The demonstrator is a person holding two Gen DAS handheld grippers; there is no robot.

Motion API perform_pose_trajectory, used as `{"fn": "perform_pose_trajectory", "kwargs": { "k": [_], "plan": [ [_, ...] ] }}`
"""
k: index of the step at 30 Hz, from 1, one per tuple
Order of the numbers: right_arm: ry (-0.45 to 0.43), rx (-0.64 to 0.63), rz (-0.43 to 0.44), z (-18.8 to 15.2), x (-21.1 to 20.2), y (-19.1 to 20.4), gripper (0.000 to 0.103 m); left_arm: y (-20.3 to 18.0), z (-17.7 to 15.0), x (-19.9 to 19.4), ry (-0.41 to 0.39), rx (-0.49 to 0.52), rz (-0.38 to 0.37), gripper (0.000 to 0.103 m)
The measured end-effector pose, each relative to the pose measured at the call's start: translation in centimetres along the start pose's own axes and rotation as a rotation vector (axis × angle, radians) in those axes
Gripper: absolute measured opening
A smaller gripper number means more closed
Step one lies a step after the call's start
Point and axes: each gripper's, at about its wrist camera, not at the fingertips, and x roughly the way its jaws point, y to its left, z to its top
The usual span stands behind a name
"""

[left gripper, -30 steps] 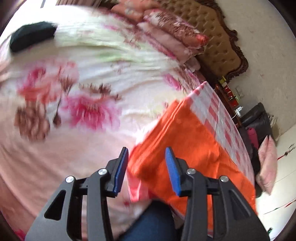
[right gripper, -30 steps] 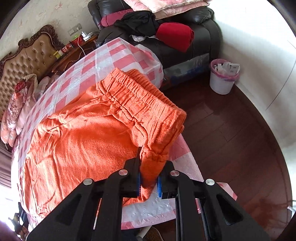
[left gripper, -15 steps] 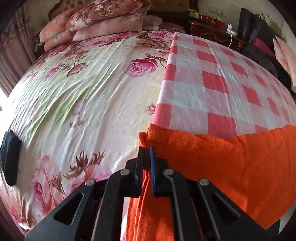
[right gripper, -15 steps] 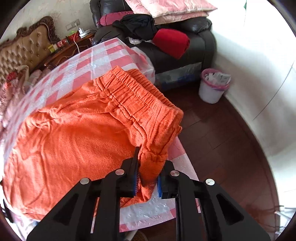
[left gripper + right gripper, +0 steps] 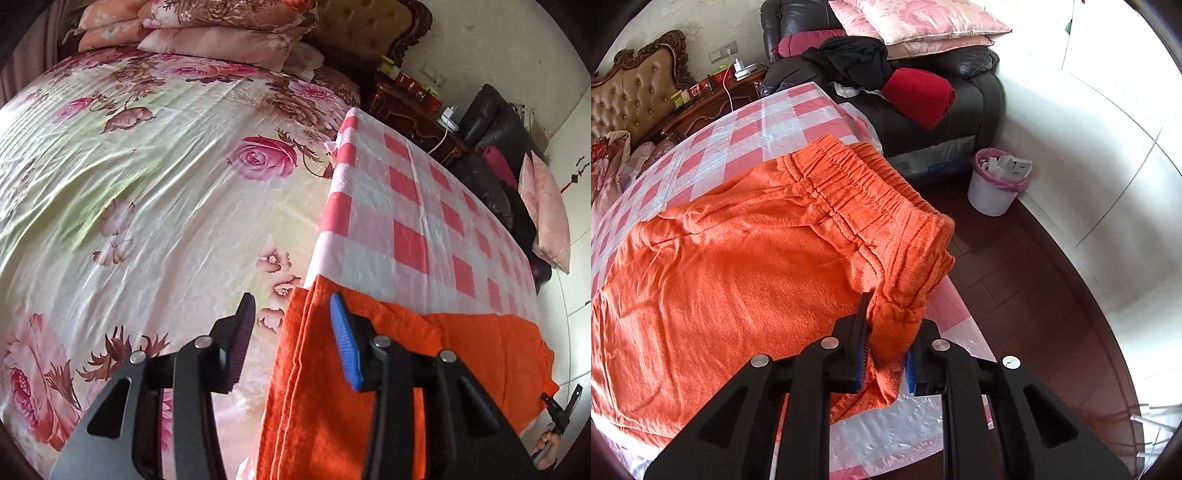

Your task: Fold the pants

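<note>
Pants [image 5: 738,295] corner hidden inside right gripper [image 5: 884,354]

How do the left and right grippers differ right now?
The left gripper is opening, its pads off the orange pants; the right gripper is shut on the pants' waistband corner. The left is at the leg-hem end by the floral bedsheet; the right is near the bed's edge. Both point down at the pants.

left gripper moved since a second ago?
Yes. The left gripper swung toward the headboard end: the pillows now sit top-centre. Its jaws are opening, with the orange pants hem between them.
</note>
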Motion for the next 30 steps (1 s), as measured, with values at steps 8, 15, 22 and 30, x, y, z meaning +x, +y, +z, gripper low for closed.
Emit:
{"fn": "perform_pose_trajectory", "kwargs": {
  "k": [8,15,22,30],
  "plan": [
    [-0.036,-0.045,-0.007,0.1,-1.3,0.8,0.014,-4.0,1.3,3.8,0.092,0.188,0.091,0.028],
    [-0.074,-0.064,0.008,0.7,-3.2,1.3,0.013,-5.1,1.9,0.8,0.035,0.232,0.139,0.007],
    [-0.038,-0.138,-0.01,1.3,-2.0,2.8,0.013,-2.4,1.1,2.0,0.106,0.13,0.198,0.007],
    [-0.091,-0.341,-0.083,-1.1,-1.2,4.1,0.013,0.7,-2.5,-1.8,-0.003,-0.017,0.113,0.035]
  ]
}}
